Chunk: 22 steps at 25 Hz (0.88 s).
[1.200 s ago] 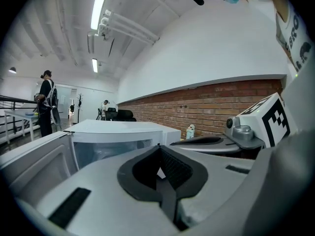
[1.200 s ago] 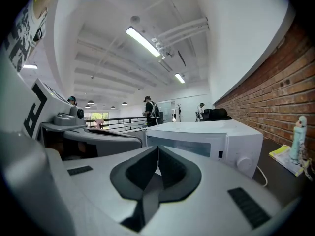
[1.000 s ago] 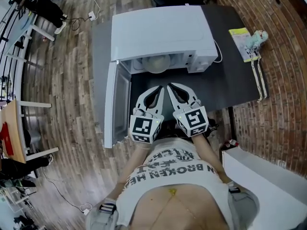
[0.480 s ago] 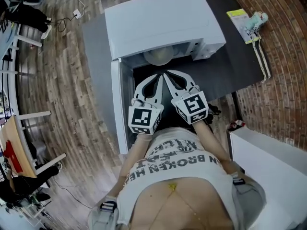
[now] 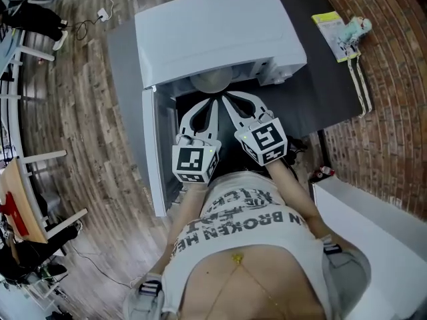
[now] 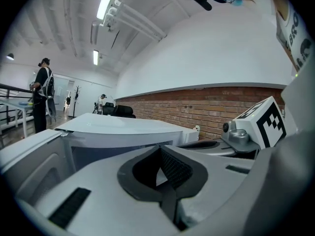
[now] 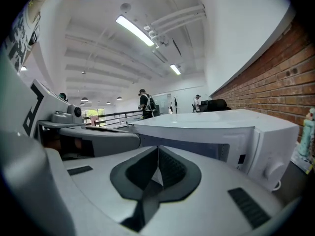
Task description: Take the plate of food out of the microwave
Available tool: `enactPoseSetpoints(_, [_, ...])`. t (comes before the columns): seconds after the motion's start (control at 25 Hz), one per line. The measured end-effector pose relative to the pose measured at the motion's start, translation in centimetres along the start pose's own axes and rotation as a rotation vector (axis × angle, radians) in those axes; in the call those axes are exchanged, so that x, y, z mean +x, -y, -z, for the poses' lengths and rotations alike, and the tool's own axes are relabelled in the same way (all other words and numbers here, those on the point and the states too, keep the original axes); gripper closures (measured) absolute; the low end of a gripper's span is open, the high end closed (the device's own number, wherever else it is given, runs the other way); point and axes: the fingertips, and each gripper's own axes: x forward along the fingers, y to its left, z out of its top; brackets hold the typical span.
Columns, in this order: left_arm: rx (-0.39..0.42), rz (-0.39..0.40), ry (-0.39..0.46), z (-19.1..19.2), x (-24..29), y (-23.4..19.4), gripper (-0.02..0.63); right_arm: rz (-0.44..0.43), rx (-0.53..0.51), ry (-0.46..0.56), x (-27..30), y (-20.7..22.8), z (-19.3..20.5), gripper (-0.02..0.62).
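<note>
Change: both grippers sit nearer the microwave point(image 5: 220, 32) mouth than half a second ago, tips now just short of the plate point(image 5: 212, 81).
Left gripper point(image 5: 212, 103) point(image 6: 158, 150): jaws closed tip to tip, nothing between them; aimed at the opening.
Right gripper point(image 5: 227, 99) point(image 7: 157, 150): jaws likewise closed and empty; just beside the left, the two converging toward the plate.
Plate: inside the microwave, at its front edge; only a pale domed part shows under the top. Outline looks round, no long axis or heading discernible; food not identifiable.
Microwave: on dark table point(image 5: 320, 99); door point(image 5: 155, 152) swung open to the person's left.
</note>
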Motion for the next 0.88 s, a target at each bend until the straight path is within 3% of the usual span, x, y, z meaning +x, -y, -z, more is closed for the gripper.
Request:
enactPoseSetpoints(0.44, [0.003, -0.103, -0.003, -0.4, 2.0, -0.3, 0.598, -0.094, -0.022, 0.01, 0.6, 2.1, -0.7, 0.586])
enactPoseSetpoints(0.88, [0.011, -0.121, -0.019, -0.5, 2.8, -0.4, 0.598, -0.106, -0.015, 0.018, 0.8, 3.0, -0.7, 0.585])
